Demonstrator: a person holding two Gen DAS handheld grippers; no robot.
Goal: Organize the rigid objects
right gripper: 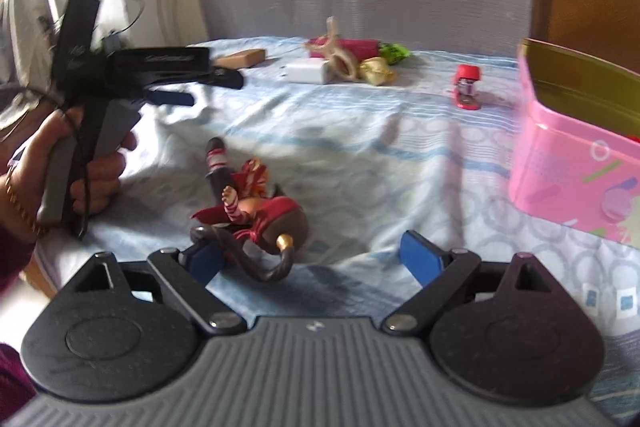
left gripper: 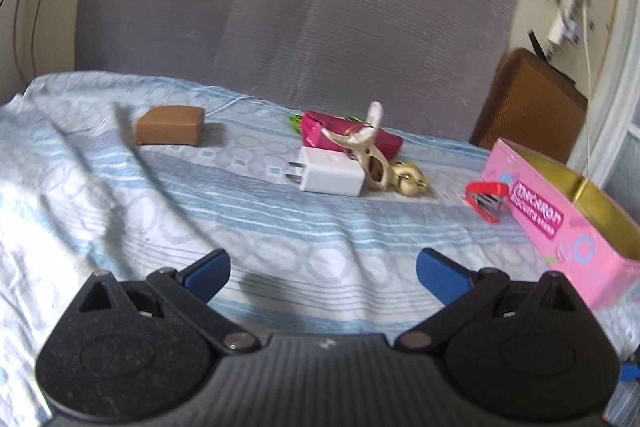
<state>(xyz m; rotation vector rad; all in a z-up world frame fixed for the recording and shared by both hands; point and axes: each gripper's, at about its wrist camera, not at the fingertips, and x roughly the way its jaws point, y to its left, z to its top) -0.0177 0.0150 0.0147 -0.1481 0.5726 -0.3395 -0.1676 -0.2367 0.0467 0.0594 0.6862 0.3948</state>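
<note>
Nearest the left wrist camera, the left tongs [left gripper: 323, 269] stand wide apart with nothing between the blue pads, over a blue-and-white patterned sheet [left gripper: 280, 227] (it may be a bed or a covered bench; the cloth hides which). Beyond lie a brown block [left gripper: 169, 125], then a cluster: a white charger [left gripper: 330, 171] touching a pale clothes peg [left gripper: 366, 143], a magenta wrapper [left gripper: 352, 135] behind and a gold trinket [left gripper: 412, 179] beside. A red stapler [left gripper: 486, 197] sits just beside the open pink tin [left gripper: 560, 223] at right.

The right wrist view shows what the left cannot: a small figurine [right gripper: 250, 205] in red and striped clothing lying on the sheet, close before the right tongs [right gripper: 316, 261], which gape open and empty; its dark curved part seems to overlap the left pad, though blur makes contact uncertain. A hand [right gripper: 80, 167] grips the other tool's handle at left. The pink tin stands at right here too.
</note>
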